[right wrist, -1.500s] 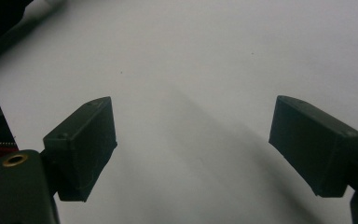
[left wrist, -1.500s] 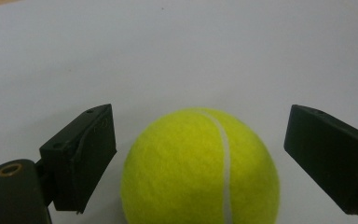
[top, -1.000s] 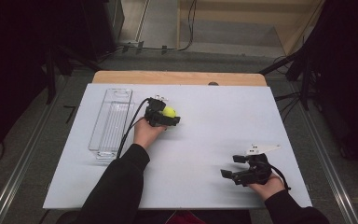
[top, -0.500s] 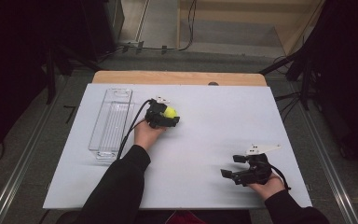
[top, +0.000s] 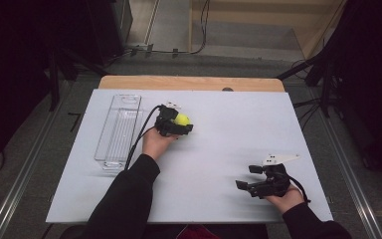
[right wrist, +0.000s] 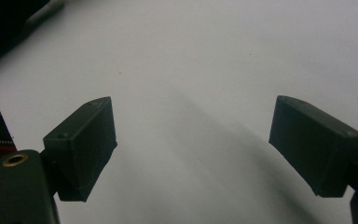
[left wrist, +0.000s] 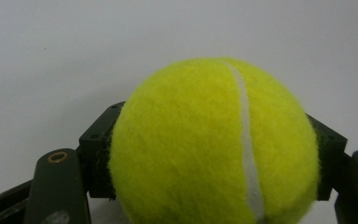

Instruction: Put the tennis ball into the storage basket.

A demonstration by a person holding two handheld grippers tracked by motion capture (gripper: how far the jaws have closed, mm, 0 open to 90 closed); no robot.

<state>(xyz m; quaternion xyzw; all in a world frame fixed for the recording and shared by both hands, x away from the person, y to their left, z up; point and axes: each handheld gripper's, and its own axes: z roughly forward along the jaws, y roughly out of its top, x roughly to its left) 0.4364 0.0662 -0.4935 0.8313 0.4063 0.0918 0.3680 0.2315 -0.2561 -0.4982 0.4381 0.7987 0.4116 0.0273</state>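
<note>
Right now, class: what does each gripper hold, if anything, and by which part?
The left gripper holds a tennis ball, its jaws pressing the ball's two opposite sides. The right gripper holds nothing; its jaws stand wide apart over the white table.

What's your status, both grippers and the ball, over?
Left gripper shut on tennis ball. Right gripper open, empty. Clear tray left of ball; nothing between.

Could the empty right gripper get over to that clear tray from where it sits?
Probably not easily: the right gripper, jaws open, sits at the table's near right, while the clear tray lies far left, with the left gripper holding a tennis ball in between.
</note>
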